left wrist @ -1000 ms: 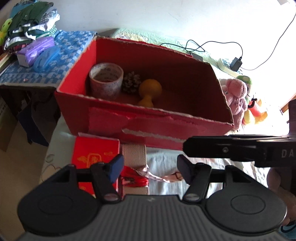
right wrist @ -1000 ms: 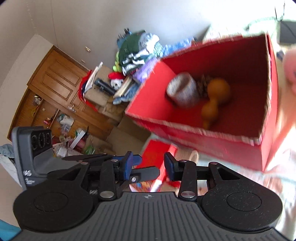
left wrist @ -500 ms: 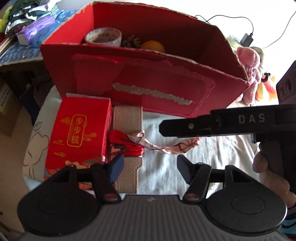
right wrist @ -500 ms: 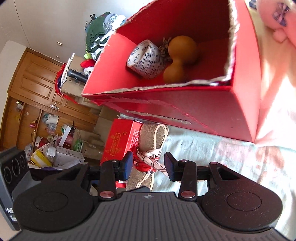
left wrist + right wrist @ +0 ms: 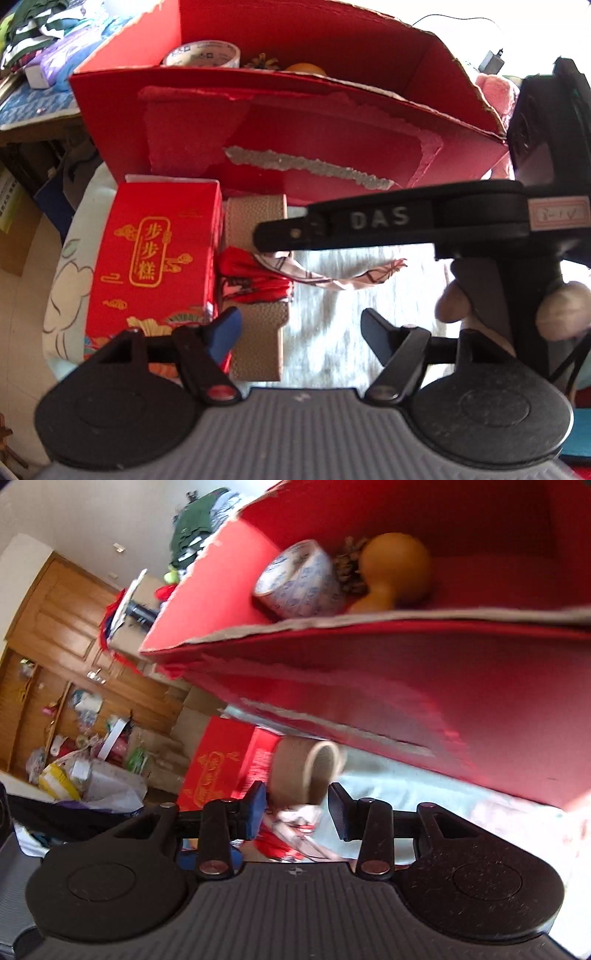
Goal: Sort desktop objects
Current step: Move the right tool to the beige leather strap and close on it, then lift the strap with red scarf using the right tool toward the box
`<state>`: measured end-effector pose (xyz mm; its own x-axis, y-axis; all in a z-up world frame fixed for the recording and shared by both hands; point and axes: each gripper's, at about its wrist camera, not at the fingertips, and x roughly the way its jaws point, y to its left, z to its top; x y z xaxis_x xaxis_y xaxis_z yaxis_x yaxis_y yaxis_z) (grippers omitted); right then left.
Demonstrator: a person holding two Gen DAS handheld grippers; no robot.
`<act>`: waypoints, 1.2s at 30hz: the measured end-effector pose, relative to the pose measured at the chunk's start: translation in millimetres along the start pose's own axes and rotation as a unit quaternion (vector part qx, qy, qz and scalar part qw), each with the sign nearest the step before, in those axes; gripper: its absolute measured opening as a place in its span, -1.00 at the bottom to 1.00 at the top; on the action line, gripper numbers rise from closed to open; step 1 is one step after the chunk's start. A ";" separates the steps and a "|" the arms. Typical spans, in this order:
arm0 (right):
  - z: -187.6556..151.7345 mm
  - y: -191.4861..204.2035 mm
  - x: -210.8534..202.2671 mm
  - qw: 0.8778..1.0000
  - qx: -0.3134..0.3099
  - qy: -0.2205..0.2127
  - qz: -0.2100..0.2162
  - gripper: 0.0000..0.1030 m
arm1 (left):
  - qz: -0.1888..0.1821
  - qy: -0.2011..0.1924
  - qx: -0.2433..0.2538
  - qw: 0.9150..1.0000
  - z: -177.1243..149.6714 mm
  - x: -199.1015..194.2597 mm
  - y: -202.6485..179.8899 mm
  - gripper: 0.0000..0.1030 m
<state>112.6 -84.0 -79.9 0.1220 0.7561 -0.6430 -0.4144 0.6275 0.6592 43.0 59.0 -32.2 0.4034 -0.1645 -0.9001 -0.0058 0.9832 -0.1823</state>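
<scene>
Left wrist view: my left gripper [image 5: 299,328] hangs open at the bottom of the frame, holding nothing. My right gripper [image 5: 295,810] is open too, its fingers either side of the red-and-pink scarf [image 5: 258,277] lying on the tan case [image 5: 258,295] at centre. A red gift box [image 5: 155,266] sits left; the red cardboard box [image 5: 295,147] fills the top.

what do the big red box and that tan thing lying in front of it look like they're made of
Big red box: corrugated cardboard with a matte red facing; its torn edges and a ripped strip show the bare board underneath.
Tan thing: probably faux leather or coated fabric, since it shows a fine pebbled grain; I can't tell which.
</scene>
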 end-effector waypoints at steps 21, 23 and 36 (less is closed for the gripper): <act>-5.4 -12.3 -21.2 1.000 0.020 -0.006 0.003 -0.89 | -0.033 -0.005 0.060 0.998 5.0 4.8 -27.9 0.42; -8.4 -16.7 -30.2 1.000 0.028 -0.013 -0.001 -0.90 | -0.039 -0.008 0.066 0.997 4.7 3.8 -33.6 0.42; -11.5 -37.7 -44.9 0.996 0.086 -0.027 0.009 -0.59 | 0.038 -0.017 0.081 0.996 12.5 10.5 -28.5 0.39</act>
<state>112.4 -143.8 -80.4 0.1654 0.7740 -0.6113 -0.2572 0.6322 0.7309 58.9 30.2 -31.5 0.4391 -0.0891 -0.8940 0.1096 0.9929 -0.0452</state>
